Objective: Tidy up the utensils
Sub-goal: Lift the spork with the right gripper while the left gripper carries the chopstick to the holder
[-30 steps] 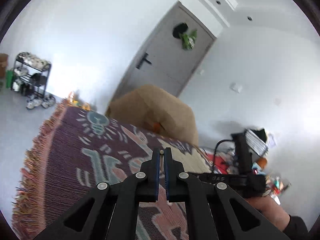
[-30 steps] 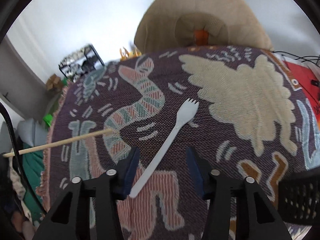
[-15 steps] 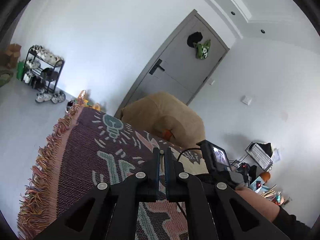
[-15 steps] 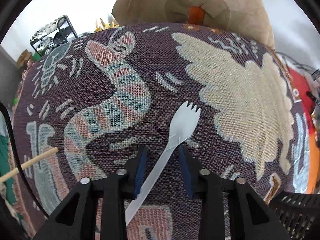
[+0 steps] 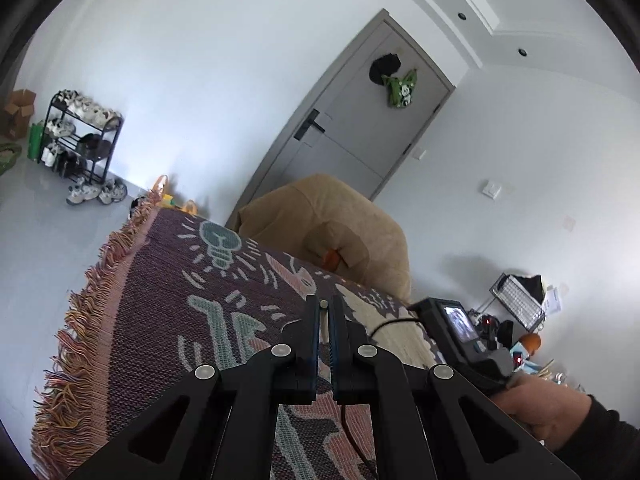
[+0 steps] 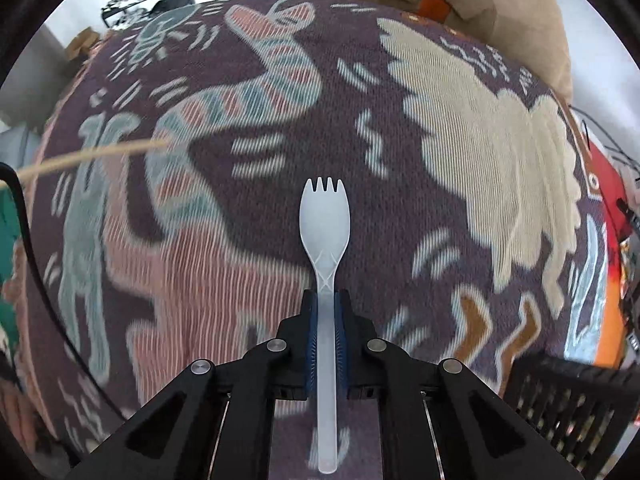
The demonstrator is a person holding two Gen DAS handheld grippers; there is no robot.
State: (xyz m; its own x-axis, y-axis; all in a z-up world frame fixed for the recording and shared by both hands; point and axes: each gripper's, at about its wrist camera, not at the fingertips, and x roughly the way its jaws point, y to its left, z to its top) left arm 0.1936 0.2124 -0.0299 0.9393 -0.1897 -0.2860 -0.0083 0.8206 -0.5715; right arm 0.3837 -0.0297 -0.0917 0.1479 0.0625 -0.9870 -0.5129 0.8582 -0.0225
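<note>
In the right wrist view my right gripper is shut on the handle of a white plastic spork; its tined head points forward over the patterned cloth. A wooden chopstick reaches in from the left; its near end runs out of view at the left edge. In the left wrist view my left gripper is shut on that chopstick; only its small round end shows between the fingertips. It is raised above the cloth. The right gripper's body and the hand on it show at the lower right.
A black mesh basket sits at the cloth's right front corner. A tan beanbag stands behind the table. A shoe rack and a grey door are further back. Clutter and cables lie right of the cloth.
My right gripper has closed on the spork, which now lies straight along the fingers instead of slanting. My left gripper has tilted upward, showing more wall and door.
</note>
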